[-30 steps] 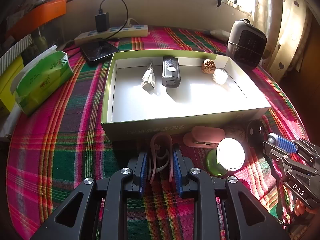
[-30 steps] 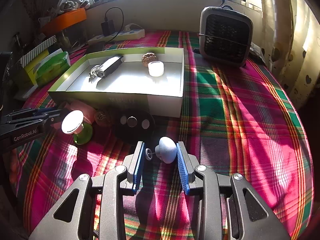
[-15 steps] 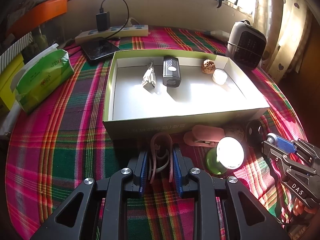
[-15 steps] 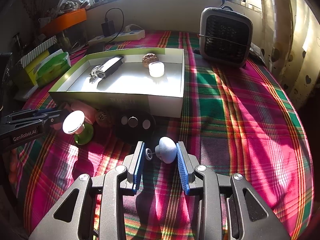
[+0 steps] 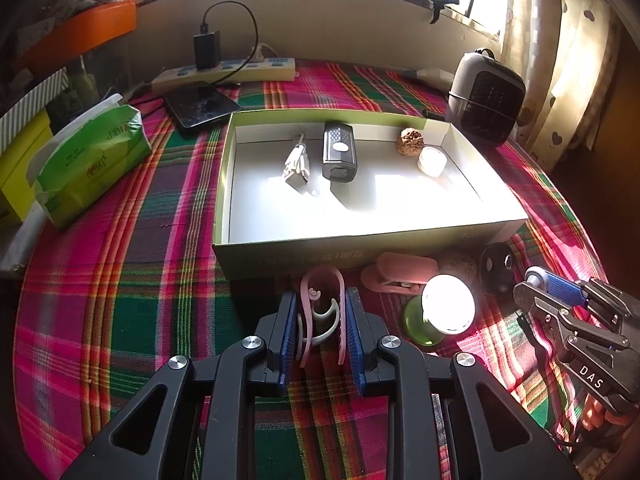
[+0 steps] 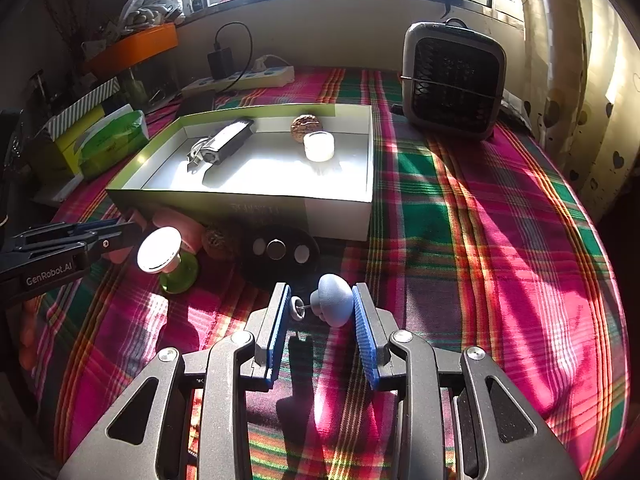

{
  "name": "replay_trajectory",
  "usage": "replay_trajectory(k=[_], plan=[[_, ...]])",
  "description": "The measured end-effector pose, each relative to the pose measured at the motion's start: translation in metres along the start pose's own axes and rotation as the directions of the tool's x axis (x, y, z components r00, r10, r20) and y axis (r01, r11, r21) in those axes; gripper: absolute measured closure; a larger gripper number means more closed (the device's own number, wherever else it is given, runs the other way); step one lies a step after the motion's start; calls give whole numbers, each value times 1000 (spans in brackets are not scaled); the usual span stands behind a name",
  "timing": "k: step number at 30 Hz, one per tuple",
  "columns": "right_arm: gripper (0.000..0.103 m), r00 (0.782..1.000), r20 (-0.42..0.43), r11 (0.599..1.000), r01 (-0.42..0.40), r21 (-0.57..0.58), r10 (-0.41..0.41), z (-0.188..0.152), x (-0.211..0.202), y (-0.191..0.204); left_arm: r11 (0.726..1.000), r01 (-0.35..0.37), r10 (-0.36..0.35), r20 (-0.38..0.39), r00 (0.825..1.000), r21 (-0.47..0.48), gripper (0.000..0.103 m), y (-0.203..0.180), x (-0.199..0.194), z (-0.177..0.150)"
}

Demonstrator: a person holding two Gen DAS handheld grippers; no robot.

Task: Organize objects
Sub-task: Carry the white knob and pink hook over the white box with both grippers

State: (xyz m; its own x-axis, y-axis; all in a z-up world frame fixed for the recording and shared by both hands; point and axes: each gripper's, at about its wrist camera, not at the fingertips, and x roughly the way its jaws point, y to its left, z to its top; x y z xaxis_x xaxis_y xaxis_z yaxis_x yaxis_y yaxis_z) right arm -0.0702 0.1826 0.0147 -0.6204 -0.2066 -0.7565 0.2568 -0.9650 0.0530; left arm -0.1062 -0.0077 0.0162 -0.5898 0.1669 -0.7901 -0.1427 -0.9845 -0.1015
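Observation:
My left gripper [image 5: 322, 322] is shut on a pink clip-like hook [image 5: 320, 300], just in front of the near wall of the green-edged white box [image 5: 304, 258]. In the right wrist view my right gripper [image 6: 322, 312] is shut on a small blue mushroom-shaped charm [image 6: 334, 298] with a metal ring, held above the plaid cloth. Inside the box [image 6: 340, 216] lie a white cable [image 5: 297, 162], a black device [image 5: 339, 151], a walnut [image 5: 409, 141] and a white cap [image 5: 432, 161]. The right gripper [image 5: 560, 292] also shows at the right edge of the left wrist view.
In front of the box sit a pink stapler [image 5: 398, 276], a second walnut [image 5: 458, 266], a green-based spool with a white top [image 5: 440, 312] and a black round disc [image 6: 280, 252]. A green tissue pack [image 5: 88, 160], power strip [image 5: 224, 74], phone and small heater [image 6: 452, 80] surround it.

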Motion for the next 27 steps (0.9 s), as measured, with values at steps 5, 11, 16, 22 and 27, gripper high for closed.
replay_trajectory(k=[5,11,16,22,27], plan=[[70,1000,16,1000,-9,-4,9,3,-6,2,1000,9,-9,16,1000,5,82,-1,-8,1],[70,999,31,1000,-16,-10,16,7,-11,5,1000,13,-13,32,999,10,82,-2,-16,4],[70,999,45,999,-24,-21,25,13,-13,7,1000,24,-24,42,999,8,82,-1,-20,10],[70,998,53,998,-40,-38,42,26,-11,13,1000,23,-24,51,998,13,82,0,-21,19],[70,997,53,997,-54,-50,57,40,-5,14,1000,26,-26,46,999,2,82,5,-16,28]])
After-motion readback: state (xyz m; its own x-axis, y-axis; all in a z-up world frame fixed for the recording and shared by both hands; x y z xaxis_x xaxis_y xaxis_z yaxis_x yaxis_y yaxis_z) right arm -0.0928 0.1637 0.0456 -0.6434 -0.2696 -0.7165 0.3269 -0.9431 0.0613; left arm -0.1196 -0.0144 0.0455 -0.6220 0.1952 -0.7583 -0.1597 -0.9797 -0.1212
